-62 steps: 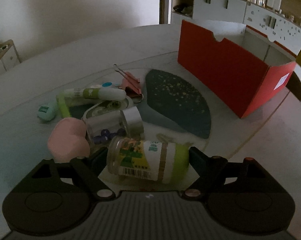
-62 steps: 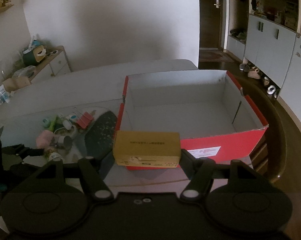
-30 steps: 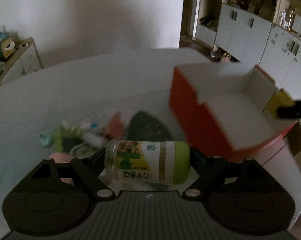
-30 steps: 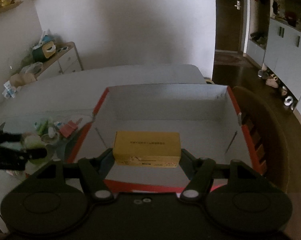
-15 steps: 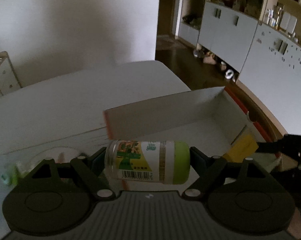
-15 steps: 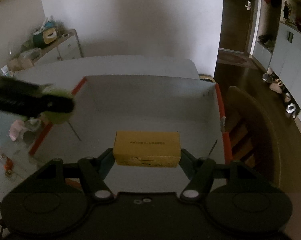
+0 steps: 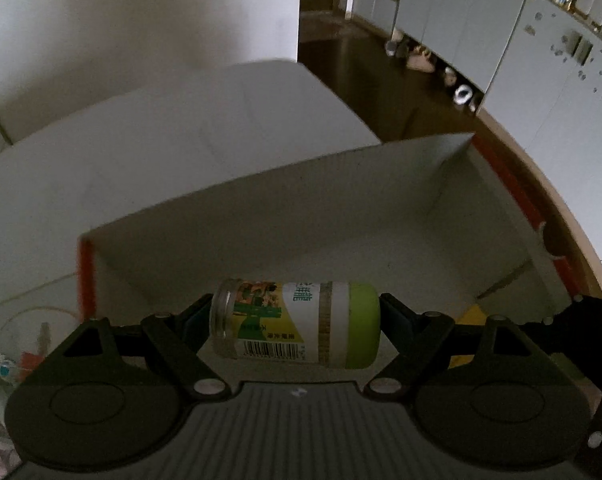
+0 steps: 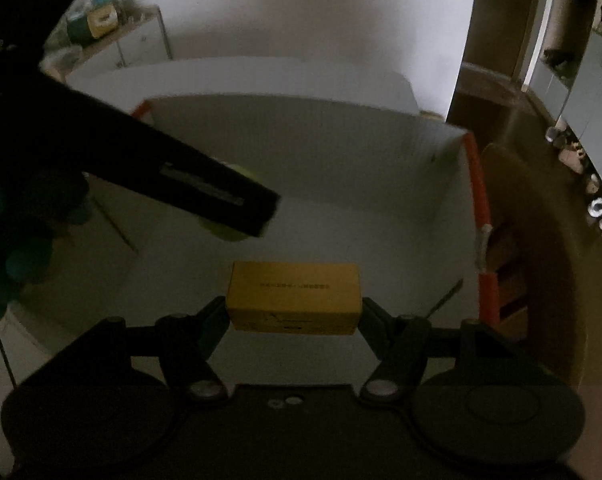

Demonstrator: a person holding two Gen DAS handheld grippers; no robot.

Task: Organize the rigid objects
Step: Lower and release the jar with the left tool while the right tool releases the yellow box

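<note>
Dim room: over the white inside of a red cardboard box (image 7: 341, 216), the left gripper (image 7: 297, 320) clamps a green-lidded glass jar (image 7: 297, 322) sideways, and the right gripper (image 8: 293, 312) grips a small yellow carton (image 8: 293, 300).

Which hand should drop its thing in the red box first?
Probably the right gripper: its yellow box hangs low over the red box floor. The left gripper holds its jar above it too.

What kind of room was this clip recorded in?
Most likely a lived-in home, perhaps a dining or entry area. Shoes lie on the dark wood floor beside white cabinets, a doorway opens behind, and a red box sits on a pale table.
</note>
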